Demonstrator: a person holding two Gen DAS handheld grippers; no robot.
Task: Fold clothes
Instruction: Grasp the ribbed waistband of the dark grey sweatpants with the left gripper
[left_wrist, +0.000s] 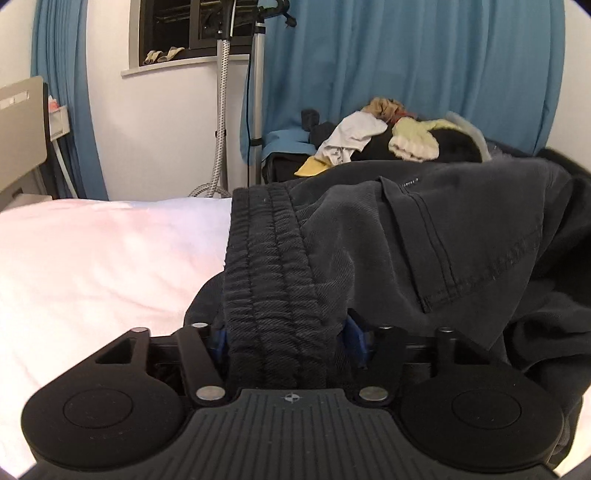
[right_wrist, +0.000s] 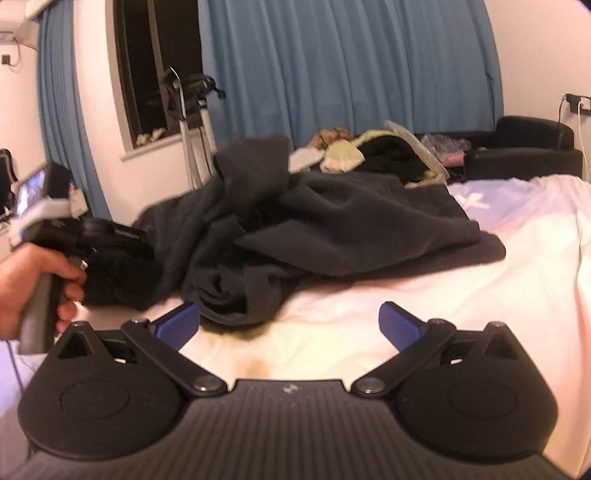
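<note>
Dark grey trousers (left_wrist: 424, 236) with a ribbed elastic waistband (left_wrist: 269, 273) lie crumpled on the white bed (left_wrist: 92, 266). My left gripper (left_wrist: 286, 339) is shut on the waistband, its blue pads (left_wrist: 352, 338) pressed against the band's sides. In the right wrist view the trousers (right_wrist: 332, 229) form a heap in the middle of the bed (right_wrist: 535, 295), and the left gripper (right_wrist: 96, 240), held by a hand, grips them at the left. My right gripper (right_wrist: 290, 325) is open and empty, just in front of the heap's near fold.
A pile of mixed clothes (left_wrist: 391, 138) lies at the far side of the bed, also in the right wrist view (right_wrist: 369, 155). Blue curtains (right_wrist: 351, 70) hang behind. A garment steamer stand (left_wrist: 258, 88) stands by the window. A black armchair (right_wrist: 524, 151) is at far right.
</note>
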